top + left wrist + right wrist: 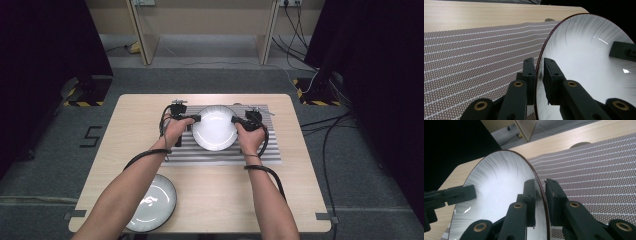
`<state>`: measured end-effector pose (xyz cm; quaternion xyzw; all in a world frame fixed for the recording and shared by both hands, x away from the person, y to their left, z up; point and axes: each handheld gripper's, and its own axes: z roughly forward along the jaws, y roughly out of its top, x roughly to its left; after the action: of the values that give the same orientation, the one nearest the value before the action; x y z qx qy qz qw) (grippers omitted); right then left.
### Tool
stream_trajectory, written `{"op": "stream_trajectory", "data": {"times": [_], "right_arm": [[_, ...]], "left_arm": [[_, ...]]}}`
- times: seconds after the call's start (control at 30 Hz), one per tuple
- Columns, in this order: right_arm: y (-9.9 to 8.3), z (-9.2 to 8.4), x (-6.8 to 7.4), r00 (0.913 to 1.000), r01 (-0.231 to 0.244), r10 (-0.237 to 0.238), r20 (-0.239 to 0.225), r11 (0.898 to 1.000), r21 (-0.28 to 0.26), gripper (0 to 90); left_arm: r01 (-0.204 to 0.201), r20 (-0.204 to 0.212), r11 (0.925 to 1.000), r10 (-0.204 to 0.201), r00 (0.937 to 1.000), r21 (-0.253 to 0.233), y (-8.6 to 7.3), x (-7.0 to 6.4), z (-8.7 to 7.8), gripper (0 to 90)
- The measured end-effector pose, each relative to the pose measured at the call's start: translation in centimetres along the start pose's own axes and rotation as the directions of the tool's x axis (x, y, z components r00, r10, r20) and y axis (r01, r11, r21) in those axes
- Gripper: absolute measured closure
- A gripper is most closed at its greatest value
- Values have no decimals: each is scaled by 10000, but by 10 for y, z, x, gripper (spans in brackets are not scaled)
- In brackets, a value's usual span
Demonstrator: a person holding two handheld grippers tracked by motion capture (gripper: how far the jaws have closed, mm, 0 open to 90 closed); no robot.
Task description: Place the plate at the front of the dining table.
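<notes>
A white plate [215, 127] with a thin dark rim is over the striped mat [272, 150] at the middle of the table. My left gripper [197, 118] is shut on its left edge and my right gripper [234, 120] on its right edge. In the left gripper view the rim runs between the jaws of my left gripper [538, 61], with the plate [586, 50] spreading to the right. The right gripper view has the rim pinched in my right gripper [540, 182] and the plate [499, 182] spreading left. Whether the plate rests on the mat or hangs just above it, I cannot tell.
A second, greyish plate [152, 202] lies near the table's front left edge, beside the person's left forearm. The mat [474, 50] covers the table's middle and right. Cables trail from both grippers along the forearms. Dark stands flank the table.
</notes>
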<state>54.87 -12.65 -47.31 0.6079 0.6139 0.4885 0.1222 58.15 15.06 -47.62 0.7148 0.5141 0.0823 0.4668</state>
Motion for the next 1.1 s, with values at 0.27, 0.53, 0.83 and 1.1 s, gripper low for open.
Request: {"op": "stream_trajectory", "data": {"times": [0.27, 0.53, 0.83, 1.1], "right_arm": [[-8, 11, -4, 9996, -166, 161, 225, 9996, 220, 775], [-12, 17, -7, 9988, -310, 298, 382, 9991, 305, 771], [-12, 21, -9, 9968, -458, 439, 668, 9986, 273, 764], [-10, 22, -10, 9955, -542, 520, 798, 9982, 256, 724]], "left_arm": [[-52, -318, 9997, 59, 9995, 231, -7, 3, 7, 795], [168, -418, 9996, -159, 9990, 228, -10, 5, 12, 796], [74, -732, 9997, -56, 9973, 240, -9, 2, 16, 797], [6, -863, 9995, 21, 9963, 308, -9, 2, 18, 802]]}}
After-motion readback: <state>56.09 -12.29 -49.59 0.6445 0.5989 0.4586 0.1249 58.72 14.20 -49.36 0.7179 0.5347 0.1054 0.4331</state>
